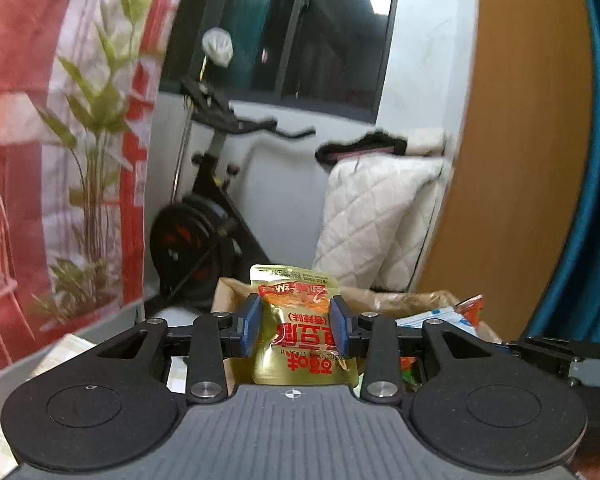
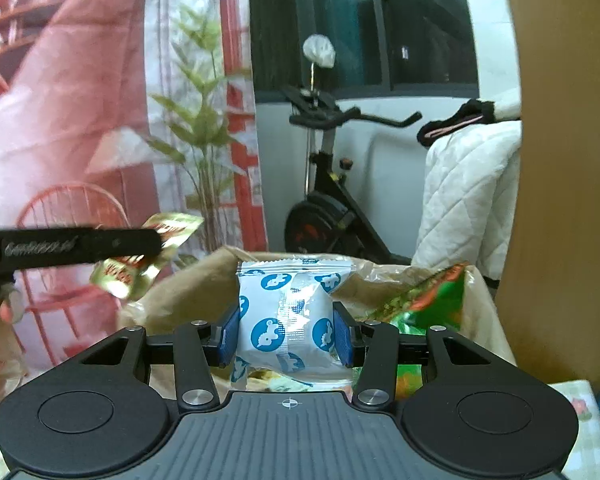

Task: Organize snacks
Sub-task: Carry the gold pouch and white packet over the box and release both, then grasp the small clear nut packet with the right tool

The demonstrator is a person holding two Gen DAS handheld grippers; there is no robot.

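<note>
My left gripper [image 1: 296, 322] is shut on a gold snack packet [image 1: 300, 356] with red writing, its blue pads pinching the packet's sides in the air. From the right wrist view the same gold packet [image 2: 172, 228] shows at the left, beside a black left finger [image 2: 100, 246]. The right gripper [image 2: 286, 334] is shut on a white packet with blue circles [image 2: 288, 300], held just over an open brown paper bag [image 2: 188, 288]. A green snack bag [image 2: 428, 300] sticks out of that bag on the right.
An exercise bike [image 2: 332, 200] stands behind the bag, with a quilted white cover [image 2: 468, 192] to its right. A wooden panel [image 2: 560, 160] rises at the right. A red printed backdrop with a plant [image 1: 60, 160] fills the left. A patterned tablecloth [image 2: 580, 420] lies below.
</note>
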